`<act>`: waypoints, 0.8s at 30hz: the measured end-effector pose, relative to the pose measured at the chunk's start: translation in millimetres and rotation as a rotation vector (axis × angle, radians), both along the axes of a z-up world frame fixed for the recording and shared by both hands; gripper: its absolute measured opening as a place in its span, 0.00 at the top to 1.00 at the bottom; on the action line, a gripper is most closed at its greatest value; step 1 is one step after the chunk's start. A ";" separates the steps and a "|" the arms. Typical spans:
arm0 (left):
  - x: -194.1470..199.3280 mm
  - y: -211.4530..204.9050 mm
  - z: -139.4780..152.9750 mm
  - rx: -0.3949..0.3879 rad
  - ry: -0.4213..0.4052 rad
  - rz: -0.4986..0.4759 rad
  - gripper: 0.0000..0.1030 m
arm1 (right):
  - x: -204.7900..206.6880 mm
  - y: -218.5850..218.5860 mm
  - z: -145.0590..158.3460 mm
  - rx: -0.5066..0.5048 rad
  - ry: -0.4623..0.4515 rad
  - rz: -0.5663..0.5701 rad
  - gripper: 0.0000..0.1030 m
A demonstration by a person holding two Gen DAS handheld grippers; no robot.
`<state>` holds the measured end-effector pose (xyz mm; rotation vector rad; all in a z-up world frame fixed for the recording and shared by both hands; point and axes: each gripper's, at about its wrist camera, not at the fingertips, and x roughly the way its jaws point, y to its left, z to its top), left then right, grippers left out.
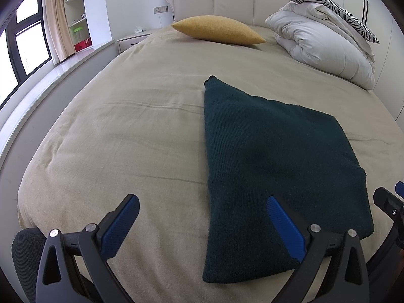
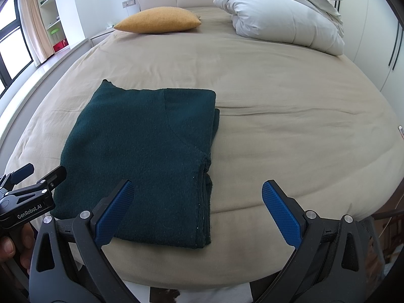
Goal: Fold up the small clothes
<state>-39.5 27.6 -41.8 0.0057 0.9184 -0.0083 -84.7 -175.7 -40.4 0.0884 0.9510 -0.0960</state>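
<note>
Dark green sweater (image 2: 141,151), folded flat

Folded sweater (image 2: 141,151) lies on bed (image 2: 277,116), before pillow (image 2: 159,20).

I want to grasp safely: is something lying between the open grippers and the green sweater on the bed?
Nothing visible does. The green sweater lies flat on the bed, and both the left gripper and right gripper, open, hover at its near edge.
</note>
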 end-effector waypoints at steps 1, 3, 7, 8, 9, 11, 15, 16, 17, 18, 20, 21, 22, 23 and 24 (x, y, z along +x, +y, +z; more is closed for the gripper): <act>0.6 0.2 0.5 0.001 0.000 0.000 0.00 | 0.0 0.0 0.1 0.000 0.000 0.000 0.00; 0.7 0.2 0.6 0.001 0.000 -0.001 0.00 | -0.5 0.4 -0.2 0.000 0.000 0.000 0.00; 0.1 -0.4 -2.0 0.001 0.002 -0.003 0.00 | -0.7 0.2 -0.8 0.001 0.001 0.001 0.00; -0.9 -0.4 -3.1 0.001 0.003 -0.004 0.00 | -1.0 0.4 -1.0 0.002 0.001 0.001 0.00; -1.6 -0.2 -3.6 0.002 0.004 -0.004 0.00 | -1.6 0.9 -1.3 0.002 0.001 0.000 0.00; -2.2 0.2 -4.2 0.002 0.006 -0.006 0.00 | -2.8 2.1 -2.3 0.003 0.002 0.000 0.00; -2.4 1.9 -6.2 0.003 0.014 -0.012 0.00 | -4.8 3.7 -4.9 0.005 0.005 -0.002 0.00; -3.4 2.1 -6.6 0.003 0.014 -0.013 0.00 | -5.0 3.8 -5.4 0.006 0.006 -0.002 0.00; -2.0 2.2 -6.1 0.005 0.014 -0.012 0.00 | -5.9 4.8 -5.7 0.006 0.007 -0.001 0.00; -2.1 2.2 -6.2 0.004 0.014 -0.012 0.00 | -6.7 5.6 -5.9 0.005 0.007 -0.002 0.00; -2.1 2.3 -6.2 0.003 0.014 -0.011 0.00 | -6.1 5.0 -6.0 0.006 0.008 -0.001 0.00; -2.7 2.6 -6.4 0.003 0.013 -0.009 0.00 | -6.4 5.1 -5.9 0.006 0.008 -0.001 0.00; -1.3 3.1 -5.5 0.004 0.012 -0.008 0.00 | -6.4 4.9 -5.7 0.006 0.009 -0.001 0.00; -3.4 3.4 -5.9 0.008 0.008 -0.006 0.00 | -6.8 5.3 -5.8 0.006 0.009 0.000 0.00; -2.3 3.0 -5.4 0.014 0.006 -0.005 0.00 | -6.3 4.5 -5.6 0.007 0.009 0.000 0.00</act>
